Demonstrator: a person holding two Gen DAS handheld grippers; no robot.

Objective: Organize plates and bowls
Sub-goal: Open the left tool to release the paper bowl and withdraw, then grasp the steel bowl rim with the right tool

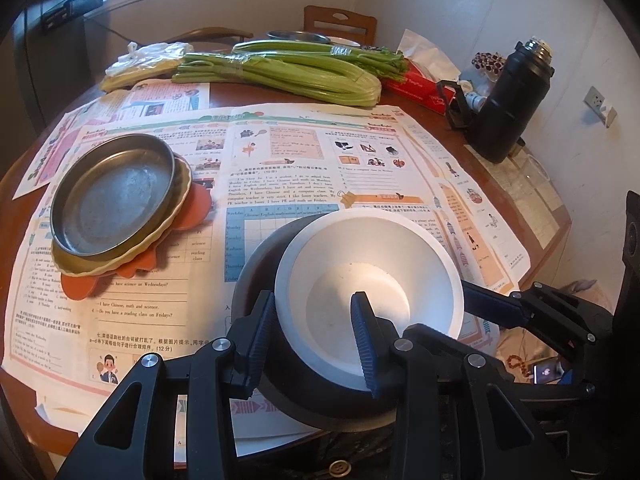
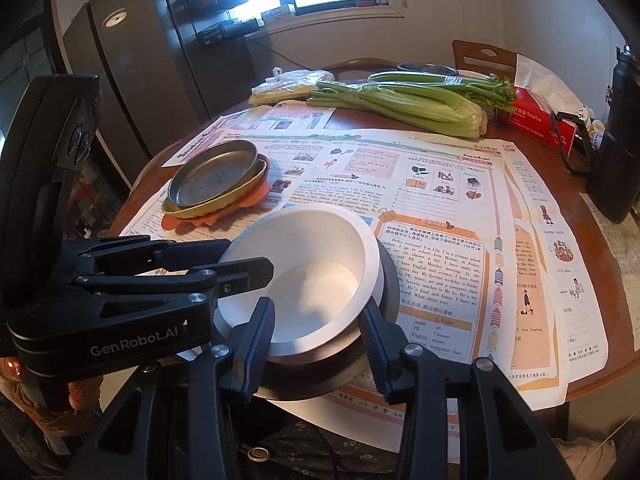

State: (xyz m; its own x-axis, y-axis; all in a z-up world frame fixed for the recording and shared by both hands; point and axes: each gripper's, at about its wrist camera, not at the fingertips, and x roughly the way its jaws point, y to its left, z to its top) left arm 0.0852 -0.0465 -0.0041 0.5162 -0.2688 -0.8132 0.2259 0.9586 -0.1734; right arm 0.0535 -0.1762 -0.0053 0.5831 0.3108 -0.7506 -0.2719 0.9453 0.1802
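Nesting the bowls looks to be the step in hand. The white bowl (image 1: 368,276) sits tilted inside a dark bowl (image 1: 256,276) at the near edge of the table (image 1: 500,184), on the printed worksheets (image 1: 280,152).

The left gripper (image 1: 316,336) straddles the white bowl's near rim, one finger outside the wall and one inside, closed onto it as far as I can judge. The right gripper (image 2: 320,336) is spread fairly wide, its fingers either side of the near rims of both bowls; I cannot tell whether they touch anything.

The next move, I judge, calls for letting the white bowl settle level in the dark one, then easing the left fingers off the rim without dragging it askew.

Well apart, on the far left of the papers, the plates are already stacked: a metal plate (image 1: 114,196) on a yellow scalloped plate (image 1: 176,200) on an orange plate (image 1: 192,208).

The white bowl is plain, matte, thick-rimmed and deep, with a flat bottom. It looks empty and clean. The dark bowl is wider, with a broad rim.

Celery (image 1: 288,70) and a black flask (image 1: 508,96) lie beyond.
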